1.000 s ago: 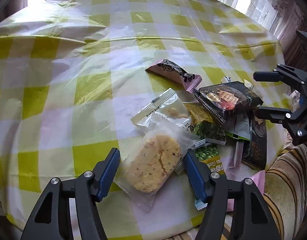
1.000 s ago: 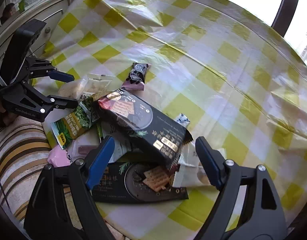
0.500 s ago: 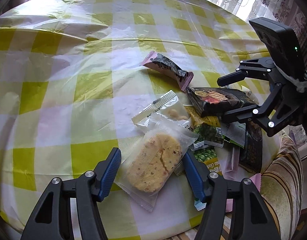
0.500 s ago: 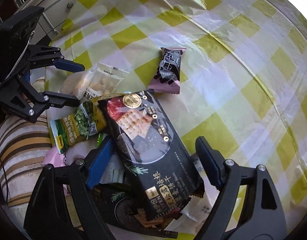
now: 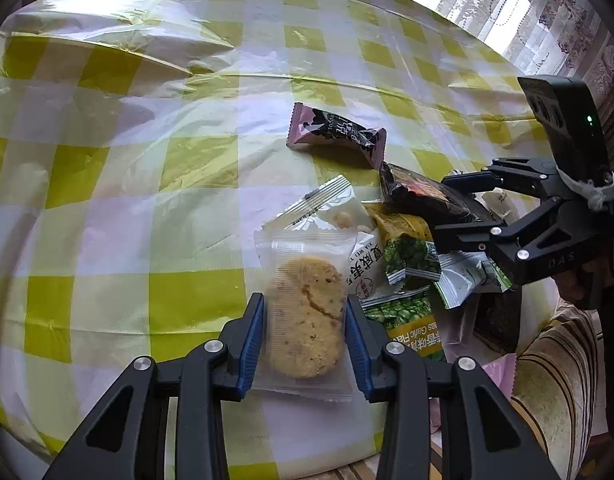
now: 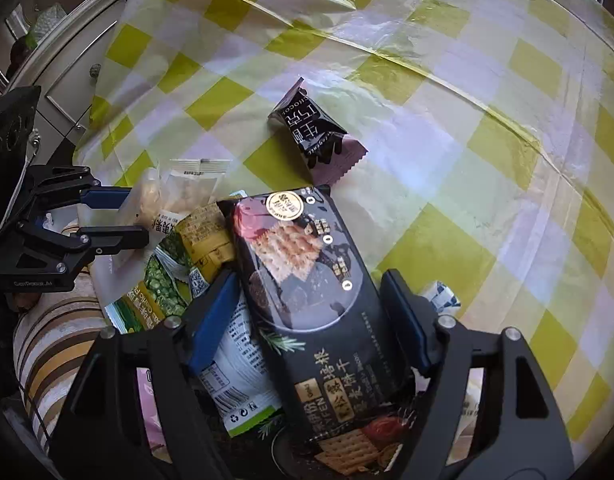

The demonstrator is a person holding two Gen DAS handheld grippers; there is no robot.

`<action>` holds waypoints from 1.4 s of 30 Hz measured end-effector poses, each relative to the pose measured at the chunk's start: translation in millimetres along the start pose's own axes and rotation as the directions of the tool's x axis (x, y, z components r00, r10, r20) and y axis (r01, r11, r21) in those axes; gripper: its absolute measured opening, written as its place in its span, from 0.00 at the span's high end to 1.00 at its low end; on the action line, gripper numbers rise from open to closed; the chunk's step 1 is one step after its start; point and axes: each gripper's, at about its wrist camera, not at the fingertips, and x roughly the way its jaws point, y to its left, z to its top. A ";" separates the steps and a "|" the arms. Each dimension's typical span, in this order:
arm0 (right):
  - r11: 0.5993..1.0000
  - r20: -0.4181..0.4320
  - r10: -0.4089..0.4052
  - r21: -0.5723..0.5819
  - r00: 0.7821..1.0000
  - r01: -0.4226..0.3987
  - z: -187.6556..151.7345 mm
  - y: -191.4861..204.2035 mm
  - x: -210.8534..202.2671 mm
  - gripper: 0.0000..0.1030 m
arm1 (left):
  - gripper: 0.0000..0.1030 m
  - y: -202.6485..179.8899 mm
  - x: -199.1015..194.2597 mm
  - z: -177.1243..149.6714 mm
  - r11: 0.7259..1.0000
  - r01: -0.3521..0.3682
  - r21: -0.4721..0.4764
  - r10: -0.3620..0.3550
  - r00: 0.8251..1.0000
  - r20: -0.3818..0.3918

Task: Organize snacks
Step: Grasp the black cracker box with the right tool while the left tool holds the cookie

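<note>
My left gripper (image 5: 306, 316) is shut on a clear-wrapped round cookie (image 5: 307, 320), its blue pads pressing both sides of the wrapper. My right gripper (image 6: 311, 300) is closed on a black cracker pack (image 6: 307, 280) at the top of the snack pile; it also shows in the left wrist view (image 5: 459, 208). A pink and black chocolate bar (image 5: 335, 132) lies apart on the checked tablecloth (image 5: 147, 160). Green pea packs (image 5: 411, 248) and a clear nut pack (image 5: 331, 208) lie between the grippers.
The pile sits at the table's near edge beside a striped cushion (image 5: 555, 380). A second black cracker pack (image 6: 347, 448) and a white and green pack (image 6: 235, 372) lie under the right gripper. A cabinet with drawers (image 6: 67, 68) stands at the left.
My left gripper has closed on the cookie, which now sits upright between the pads. My right gripper has moved forward and narrowed around the black cracker pack.
</note>
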 end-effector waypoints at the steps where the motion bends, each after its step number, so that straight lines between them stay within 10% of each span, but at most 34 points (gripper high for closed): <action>1: 1.000 0.009 -0.012 0.010 1.000 0.012 -2.6 1.1 -0.2 0.18 | 0.58 0.1 -0.4 -0.3 1.000 0.000 -0.006 0.000 1.000 -0.003; 7: 0.994 0.101 -0.050 0.100 0.994 0.040 -14.0 0.5 -4.0 0.13 | 0.51 -6.8 -1.1 -4.3 0.999 -0.044 -0.017 0.043 0.999 -0.018; 12: 0.993 0.115 -0.050 0.116 0.992 0.037 -20.2 -2.2 -10.1 0.22 | 0.63 -5.5 -5.1 -11.1 0.994 -0.095 -0.055 0.094 0.995 -0.015; 17: 0.988 0.132 0.014 0.149 0.991 -0.034 -27.3 -7.3 -16.7 0.35 | 0.64 -5.5 -15.6 -16.3 0.982 -0.167 -0.091 0.170 0.985 0.023; 24: 0.963 0.172 0.142 0.206 0.975 -0.177 -23.8 -15.9 -14.8 0.27 | 0.64 -9.1 -23.9 -20.9 0.976 -0.169 -0.140 0.179 0.982 0.057; 32: 0.995 0.096 -0.096 0.025 0.991 0.094 -12.9 16.7 -2.4 0.28 | 0.64 -14.1 -27.6 -27.4 0.973 -0.138 -0.184 0.153 0.985 0.075; 42: 0.972 0.108 -0.228 0.087 0.968 0.219 -9.2 -3.6 -3.3 0.35 | 0.64 -10.7 -23.0 -28.0 0.973 -0.105 -0.206 0.121 0.990 0.069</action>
